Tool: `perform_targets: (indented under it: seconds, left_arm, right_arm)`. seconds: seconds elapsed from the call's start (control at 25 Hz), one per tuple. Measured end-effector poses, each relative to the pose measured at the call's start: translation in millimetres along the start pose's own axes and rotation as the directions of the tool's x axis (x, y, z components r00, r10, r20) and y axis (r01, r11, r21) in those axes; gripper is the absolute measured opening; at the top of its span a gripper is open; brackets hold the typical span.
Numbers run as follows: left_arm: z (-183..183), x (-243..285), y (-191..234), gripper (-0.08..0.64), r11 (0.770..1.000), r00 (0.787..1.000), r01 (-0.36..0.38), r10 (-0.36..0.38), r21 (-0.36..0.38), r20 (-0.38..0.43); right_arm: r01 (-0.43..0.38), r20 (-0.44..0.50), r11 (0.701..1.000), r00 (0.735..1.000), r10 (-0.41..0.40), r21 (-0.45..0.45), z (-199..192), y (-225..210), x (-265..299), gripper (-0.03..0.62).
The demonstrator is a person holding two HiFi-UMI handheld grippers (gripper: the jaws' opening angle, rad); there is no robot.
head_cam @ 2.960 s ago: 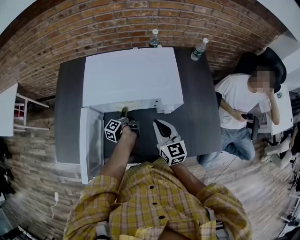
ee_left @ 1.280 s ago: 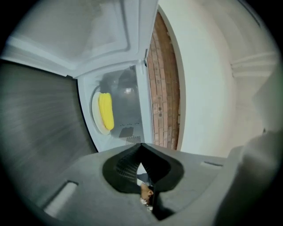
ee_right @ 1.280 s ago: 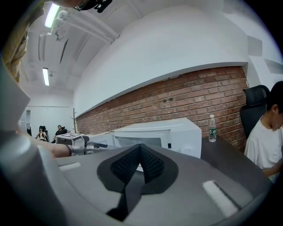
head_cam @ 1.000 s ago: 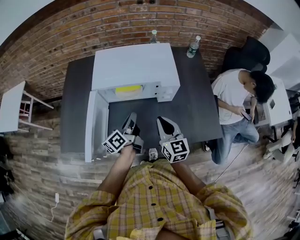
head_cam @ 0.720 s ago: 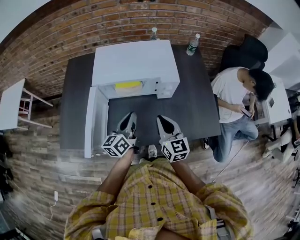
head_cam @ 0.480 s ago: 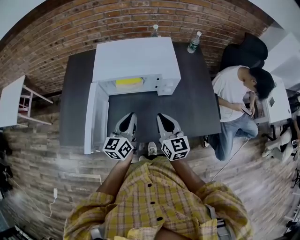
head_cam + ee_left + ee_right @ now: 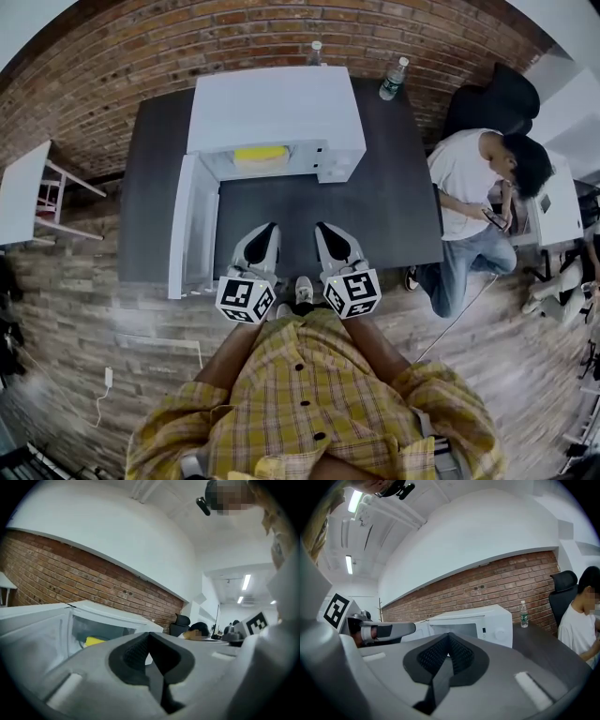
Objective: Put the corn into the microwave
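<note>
So the corn (image 7: 260,155) was already sitting inside the microwave (image 7: 277,108), a yellow cob lying just behind the front opening. Its long axis ran 9-to-3 across the cavity. In the head view it lay pretty much at 12 o'clock from the left gripper (image 7: 265,230) and well apart from it. From the right gripper (image 7: 324,228) it was more like 11 o'clock.

Both tongs were pressed together with nothing in them. Each gripper view showed the ribbed black pads meeting in a tight V, no gap and no cob. They hovered side by side near the 6 o'clock edge of the dark matte table (image 7: 394,206).

The placing looked done to me, so I'd guess what's left is the door (image 7: 187,225). That flat white panel stood swung wide open, running along the 9 o'clock side of the table from the microwave's left corner. It sat around 10 o'clock from the left gripper, so that hand was clearly the closer one for pushing it shut.

The microwave itself was a smooth, boxy white shell against a rough brick wall.
</note>
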State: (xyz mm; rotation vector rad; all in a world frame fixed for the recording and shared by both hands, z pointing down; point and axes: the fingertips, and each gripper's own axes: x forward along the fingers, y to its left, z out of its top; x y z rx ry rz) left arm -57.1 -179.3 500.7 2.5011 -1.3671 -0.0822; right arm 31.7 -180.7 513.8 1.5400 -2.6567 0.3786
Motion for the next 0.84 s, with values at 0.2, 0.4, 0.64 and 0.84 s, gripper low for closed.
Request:
perform_targets:
  seconds: [0.2,0.4,0.64,0.84]
  left_arm:
    - [-3.9,-3.1,-4.8,-0.003,0.997,1.0,-0.015,0.016,0.077,-0.019]
    - [-7.3,-6.7,-5.6,-0.003,0.992,0.999,-0.032,0.037,0.119,-0.038]
    - [-7.9,-9.1,-1.9,-0.003,0.985,0.997,-0.055,0.063,0.162,-0.048]
    - [-9.8,-6.4,-2.6,-0.003,0.983,0.996,-0.06,0.071,0.174,-0.056]
  right_arm:
    - [-0.002,0.001,1.0,1.0,0.002,-0.003,-2.0,0.1,0.2,0.003]
    - [-0.007,-0.002,1.0,1.0,0.007,-0.008,-2.8,1.2,-0.8,0.003]
    - [-0.025,-0.005,1.0,1.0,0.025,-0.013,-2.8,5.6,2.7,0.003]
    - [-0.029,-0.008,1.0,1.0,0.029,-0.008,-4.2,3.5,2.1,0.003]
